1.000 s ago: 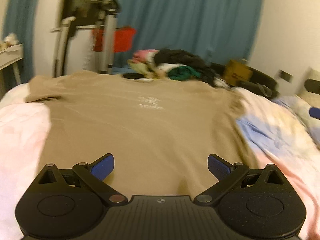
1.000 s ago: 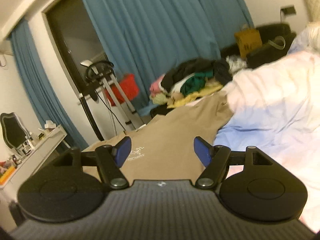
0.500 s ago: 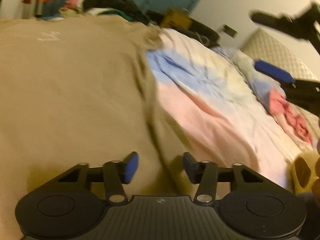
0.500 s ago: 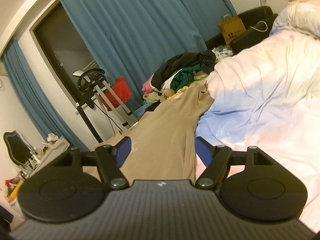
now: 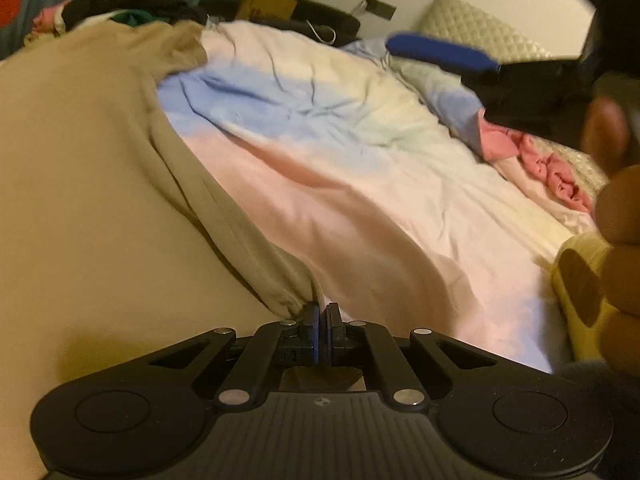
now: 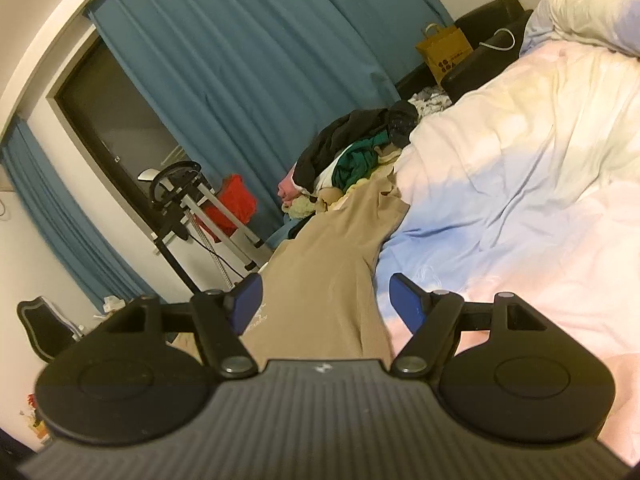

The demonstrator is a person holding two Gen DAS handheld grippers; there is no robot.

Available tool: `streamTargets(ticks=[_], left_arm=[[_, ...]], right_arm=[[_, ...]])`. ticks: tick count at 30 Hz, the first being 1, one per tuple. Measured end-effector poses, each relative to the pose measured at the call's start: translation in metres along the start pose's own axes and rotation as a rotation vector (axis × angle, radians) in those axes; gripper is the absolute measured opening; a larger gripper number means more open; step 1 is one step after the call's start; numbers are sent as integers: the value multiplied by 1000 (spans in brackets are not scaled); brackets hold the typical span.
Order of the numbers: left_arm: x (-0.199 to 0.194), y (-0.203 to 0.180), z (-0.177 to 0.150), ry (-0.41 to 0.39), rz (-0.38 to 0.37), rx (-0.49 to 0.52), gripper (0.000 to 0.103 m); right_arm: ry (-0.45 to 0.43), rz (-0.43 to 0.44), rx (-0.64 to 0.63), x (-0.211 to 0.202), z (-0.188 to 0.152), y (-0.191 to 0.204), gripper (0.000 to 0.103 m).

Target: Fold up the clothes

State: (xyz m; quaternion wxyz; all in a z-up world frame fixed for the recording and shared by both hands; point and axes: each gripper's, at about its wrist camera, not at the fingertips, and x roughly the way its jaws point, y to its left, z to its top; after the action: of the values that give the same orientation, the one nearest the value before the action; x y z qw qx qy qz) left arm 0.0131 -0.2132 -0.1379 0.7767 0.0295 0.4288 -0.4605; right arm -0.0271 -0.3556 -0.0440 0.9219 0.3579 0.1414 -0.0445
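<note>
From the left wrist view, the left claw is squeezed together on the edge of the tan shirt. A bunched fold of the shirt's hem runs right into the blue pads, and they pinch it tight. The shirt lies spread over the left part of the bed, on top of a soft blanket in pink, blue and cream. At the far edge of the bed sits a pile of clothes. On the right side of this view, the right claw hangs in the air above the blanket, blurry, with a hand around its yellow handle.

From the right wrist view, the right claw has its two blue pads far apart. Nothing is between them, and they hold nothing. The tan shirt lies below and ahead, running up the bed toward the pile of clothes at the far edge. The blanket fills the right side. Behind are blue curtains.
</note>
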Motion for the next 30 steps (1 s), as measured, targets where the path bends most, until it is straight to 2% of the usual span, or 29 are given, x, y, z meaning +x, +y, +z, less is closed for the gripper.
streamTargets(ticks=[4,6,7,8,10,13,16,20,25,28,30], left_arm=[[7,4,7,26,-23,-39,11],[1,5,13,43,-21,-39,22],[-6,6,16,44,-17,-40,40],[-14,6,19,32,11,-38,66],[-38,6,21,-15,101,-18,88],[-78,15,22,-83,216,23,88],[-117,37,25,-149,294,-23,90],[-163,64,22,-276,400,-54,100],[-189,94,15,-370,495,-114,100],[-189,109,10,-402,537,-146,101],[-188,121,6,-411,565,-167,102]], right_arm=[[22,11,-26,5,-1,0,73],[23,18,-28,5,-1,0,73],[20,30,-25,4,-1,0,73],[14,46,-19,3,0,0,73],[1,83,-4,1,1,0,73],[-10,110,11,0,1,0,73],[-3,128,41,3,0,0,73],[25,133,84,25,2,7,73],[61,139,183,97,18,12,73],[63,123,130,155,24,6,73],[94,109,163,200,24,-11,72]])
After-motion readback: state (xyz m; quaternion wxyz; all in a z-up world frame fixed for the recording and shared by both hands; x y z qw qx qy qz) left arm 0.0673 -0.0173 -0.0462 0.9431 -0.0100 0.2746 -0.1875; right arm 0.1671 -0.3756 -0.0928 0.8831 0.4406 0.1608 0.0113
